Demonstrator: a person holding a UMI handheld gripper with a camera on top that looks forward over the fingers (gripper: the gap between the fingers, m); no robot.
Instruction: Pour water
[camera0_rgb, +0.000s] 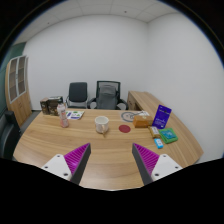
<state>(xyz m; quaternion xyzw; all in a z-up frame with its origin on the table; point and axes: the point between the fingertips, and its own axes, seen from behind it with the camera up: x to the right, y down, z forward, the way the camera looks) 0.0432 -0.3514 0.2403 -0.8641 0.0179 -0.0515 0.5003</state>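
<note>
Gripper view is showing the claw (112, 160) hanging low over the near edge of the bench (100, 150), its two fingers spread wide apart and gripping nothing, the purple pads (78, 156) facing each other across bare wood. Just beyond the fingers, well ahead of them and roughly between their lines, a pale cup (101, 124) is standing upright on the bench, and it is looking like the vessel the pouring is meant for, though I am unable to tell whether anything is in it. A little further on and to the side, a round reddish coaster or lid (125, 128) is lying flat. Toward the far left a small pink-topped bottle or container (64, 117) is standing near a dark box (51, 104); it may be holding the water, but that is only my guess. On the right, colourful boxes (163, 117) and packets are crowding together. Behind the bench, two office chairs (92, 95) are waiting against the white wall. As for the job, nothing is appearing picked up or tipped yet, so I am judging that the whole pour is lying ahead: reach, grasp, lift, tilt.
</note>
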